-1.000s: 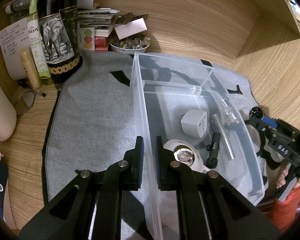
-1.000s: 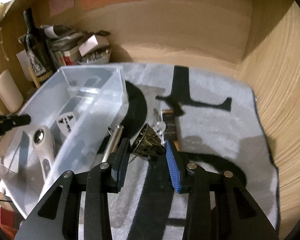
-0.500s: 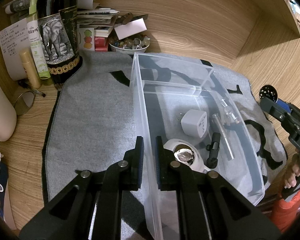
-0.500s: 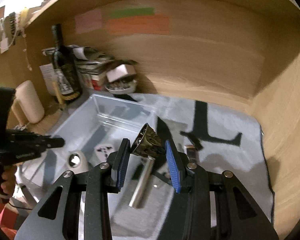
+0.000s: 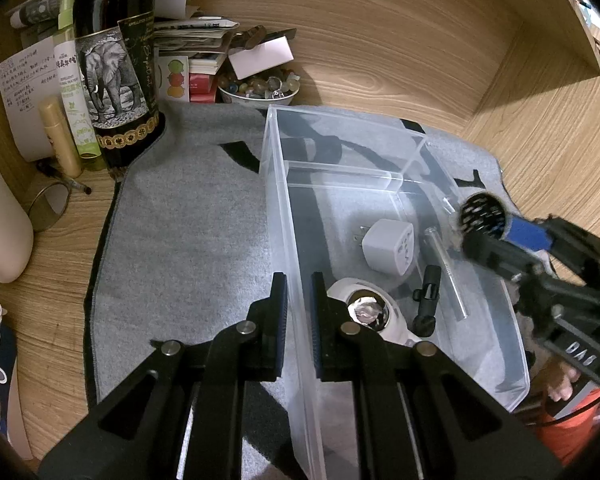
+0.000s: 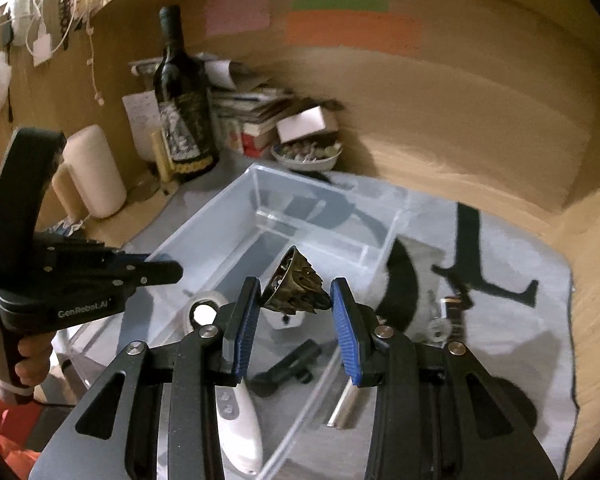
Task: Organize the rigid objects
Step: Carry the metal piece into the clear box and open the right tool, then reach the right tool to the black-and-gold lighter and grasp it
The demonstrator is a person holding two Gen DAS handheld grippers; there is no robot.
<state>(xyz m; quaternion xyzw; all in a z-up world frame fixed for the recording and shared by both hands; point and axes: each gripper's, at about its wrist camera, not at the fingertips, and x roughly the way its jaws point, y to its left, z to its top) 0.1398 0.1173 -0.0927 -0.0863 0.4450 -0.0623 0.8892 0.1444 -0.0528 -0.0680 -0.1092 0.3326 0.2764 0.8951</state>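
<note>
The wooden counter (image 5: 380,60) carries a grey mat (image 5: 188,240), and on the mat stands a clear plastic bin (image 5: 380,160). The left gripper (image 5: 299,316) has its jaws closed on the left wall of the bin. The right gripper (image 6: 294,312) holds a dark perforated metal cone (image 6: 296,288) between its blue pads, above the bin. In the bin lie a white adapter (image 5: 390,246), a white handheld device (image 5: 370,312) and a small black clip (image 5: 428,300).
</note>
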